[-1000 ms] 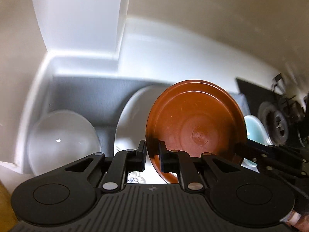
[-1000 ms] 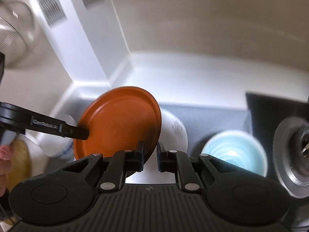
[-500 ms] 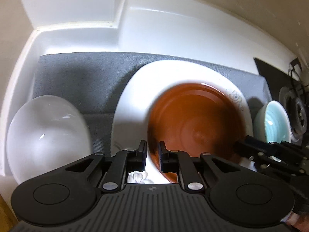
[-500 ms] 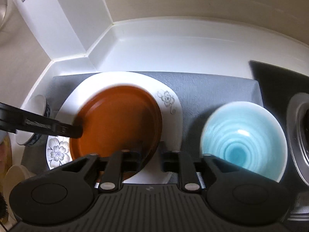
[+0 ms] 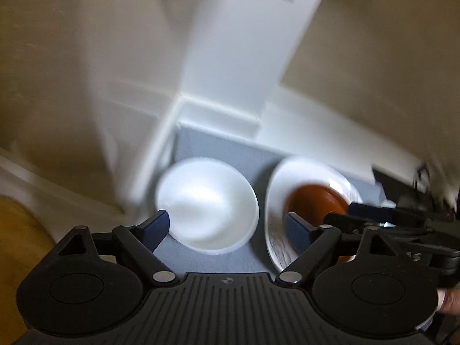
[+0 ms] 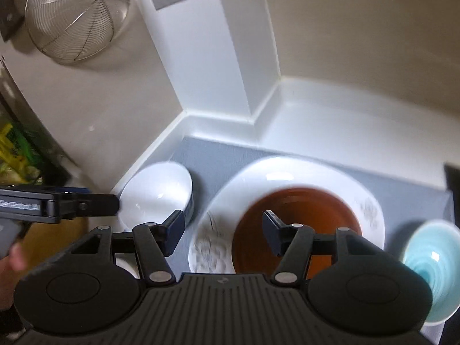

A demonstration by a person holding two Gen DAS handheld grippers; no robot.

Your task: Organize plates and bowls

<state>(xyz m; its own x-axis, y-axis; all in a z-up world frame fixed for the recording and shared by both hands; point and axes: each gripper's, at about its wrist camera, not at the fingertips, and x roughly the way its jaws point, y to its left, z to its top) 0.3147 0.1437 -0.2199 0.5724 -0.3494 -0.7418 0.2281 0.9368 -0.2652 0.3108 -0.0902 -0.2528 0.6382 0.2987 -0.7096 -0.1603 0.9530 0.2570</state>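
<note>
1. The brown plate (image 6: 296, 218) lies flat inside the white plate (image 6: 276, 172), which rests on the grey mat (image 6: 218, 149) in the counter corner.
2. The left gripper (image 5: 227, 224) has its jaws wide and opening, with nothing pressed between the pads; in its view the white bowl (image 5: 207, 204) shows past the gap, lying on the mat.
3. The right gripper (image 6: 224, 230) is also opening, jaws apart and empty; the near rim of both plates shows between its fingers, untouched as far as can be seen.
4. The left wrist view is heavily blurred: the wall and the white plate's pattern smear, and the brown plate there is half hidden behind the right-hand finger and the other gripper's dark fingers.
5. In the right wrist view the near edges of both plates are cut off by the gripper body, and the flower print is too blurred to read.
6. The blue bowl (image 6: 431, 261) sits at the right edge, well apart from the white bowl and partly cut off by the frame and gripper.
7. A wire strainer (image 6: 76, 14) hangs on the wall at upper left.
8. A hand (image 6: 13, 256) shows only as a sliver at the left edge.
</note>
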